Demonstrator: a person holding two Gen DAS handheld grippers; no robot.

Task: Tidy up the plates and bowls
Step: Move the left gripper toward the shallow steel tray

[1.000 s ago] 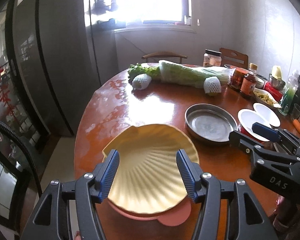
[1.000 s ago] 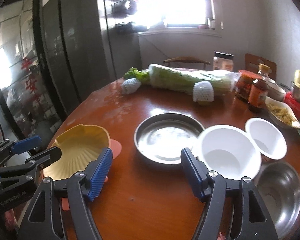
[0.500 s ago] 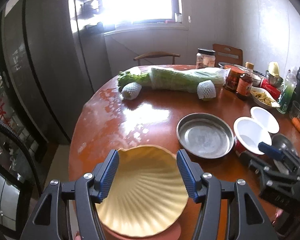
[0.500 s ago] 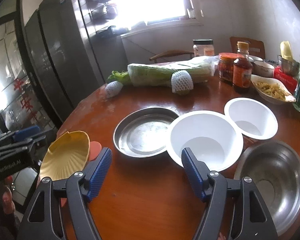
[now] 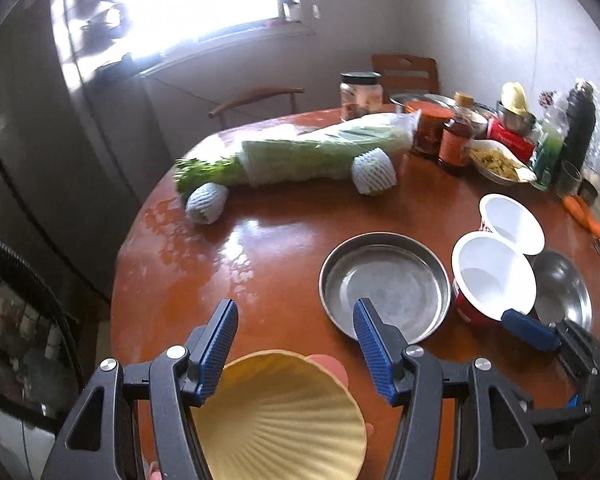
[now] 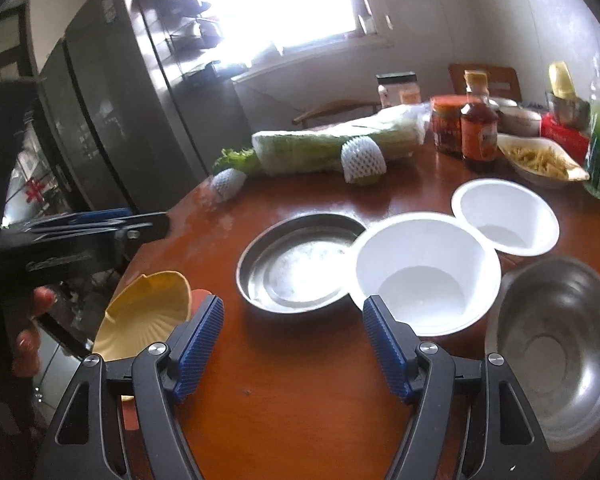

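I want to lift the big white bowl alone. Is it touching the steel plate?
Cannot tell. In the right wrist view the big white bowl overlaps the steel plate rim, hiding any gap.

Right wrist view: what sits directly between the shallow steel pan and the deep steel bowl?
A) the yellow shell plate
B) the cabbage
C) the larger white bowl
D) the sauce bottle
C: the larger white bowl stands between the shallow steel pan on its left and the deep steel bowl on its right, its rim overlapping the pan's edge in this view.
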